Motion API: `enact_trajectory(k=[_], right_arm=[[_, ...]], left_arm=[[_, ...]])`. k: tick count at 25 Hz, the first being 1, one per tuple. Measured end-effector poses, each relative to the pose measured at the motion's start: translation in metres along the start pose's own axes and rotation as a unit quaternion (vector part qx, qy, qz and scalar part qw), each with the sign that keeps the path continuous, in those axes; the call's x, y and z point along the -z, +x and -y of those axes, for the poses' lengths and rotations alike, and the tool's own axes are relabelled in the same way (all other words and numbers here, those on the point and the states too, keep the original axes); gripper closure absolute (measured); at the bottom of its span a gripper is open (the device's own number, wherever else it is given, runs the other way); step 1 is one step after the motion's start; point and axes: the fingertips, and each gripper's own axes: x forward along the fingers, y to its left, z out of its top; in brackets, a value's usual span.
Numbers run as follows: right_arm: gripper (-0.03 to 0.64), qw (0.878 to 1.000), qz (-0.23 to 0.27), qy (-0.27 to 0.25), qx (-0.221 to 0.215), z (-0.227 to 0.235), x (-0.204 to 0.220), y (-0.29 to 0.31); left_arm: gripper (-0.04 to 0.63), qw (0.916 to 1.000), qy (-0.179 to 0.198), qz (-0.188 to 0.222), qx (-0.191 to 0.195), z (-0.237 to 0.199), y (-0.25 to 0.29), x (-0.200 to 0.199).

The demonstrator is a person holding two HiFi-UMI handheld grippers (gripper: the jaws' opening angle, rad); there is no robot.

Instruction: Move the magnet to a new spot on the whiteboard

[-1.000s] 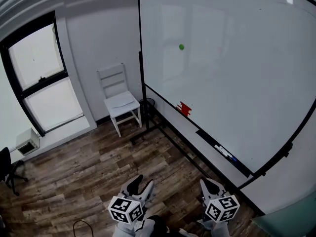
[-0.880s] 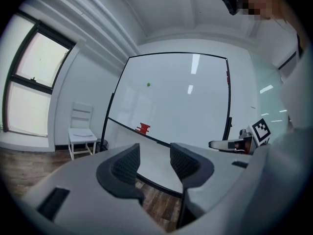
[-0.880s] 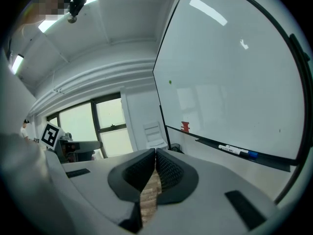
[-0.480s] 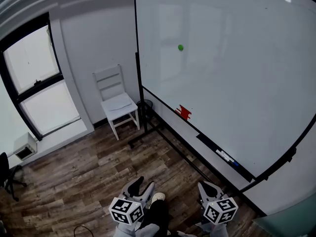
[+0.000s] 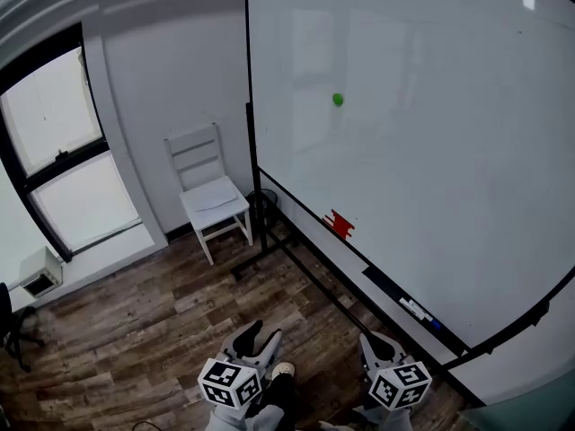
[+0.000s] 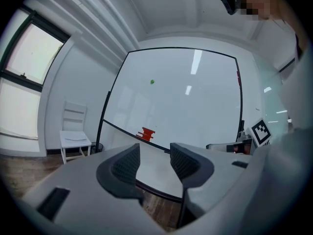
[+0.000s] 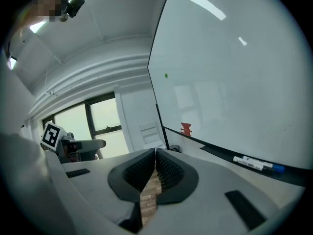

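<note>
A small green magnet (image 5: pixel 338 100) sticks high on the big whiteboard (image 5: pixel 431 151), far ahead of both grippers. It also shows as a dot in the left gripper view (image 6: pixel 152 82) and the right gripper view (image 7: pixel 166 75). My left gripper (image 5: pixel 258 338) hangs low over the floor, open, with nothing between its jaws (image 6: pixel 154 149). My right gripper (image 5: pixel 378 339) hangs beside it, its jaws shut on nothing (image 7: pixel 155 152).
A red block (image 5: pixel 340 224) sits at the board's lower edge, and markers (image 5: pixel 418 310) lie on its tray. A white chair (image 5: pixel 207 191) stands left of the board's black stand. A window (image 5: pixel 63 151) fills the left wall. Wooden floor (image 5: pixel 135 330) lies below.
The head view has shifted, so the magnet and board sit lower in frame and slightly nearer. Both grippers stay low and unchanged. A shoe shows between them.
</note>
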Motion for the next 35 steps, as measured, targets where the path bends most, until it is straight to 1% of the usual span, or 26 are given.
enact_trajectory(k=[8,17,27,32,35], right_arm=[[0.588,1.0,0.005,0.004,0.01,0.019,-0.029,0.055],[0.588,0.999,0.015,0.005,0.029,0.041,-0.063,0.114],[0.588,0.998,0.032,0.006,0.05,0.065,-0.095,0.184],[0.588,0.997,0.048,-0.003,0.058,0.081,-0.113,0.209],[0.588,0.996,0.059,-0.001,0.07,0.089,-0.118,0.219]], left_arm=[[0.407,0.9999,0.0,-0.004,0.01,-0.037,0.052,-0.026],[0.407,0.9994,0.008,-0.007,0.032,-0.076,0.113,-0.057],[0.407,0.9983,0.013,-0.014,0.055,-0.124,0.181,-0.075],[0.407,0.997,0.018,-0.017,0.073,-0.135,0.221,-0.08],[0.407,0.9959,0.019,-0.022,0.086,-0.138,0.24,-0.078]])
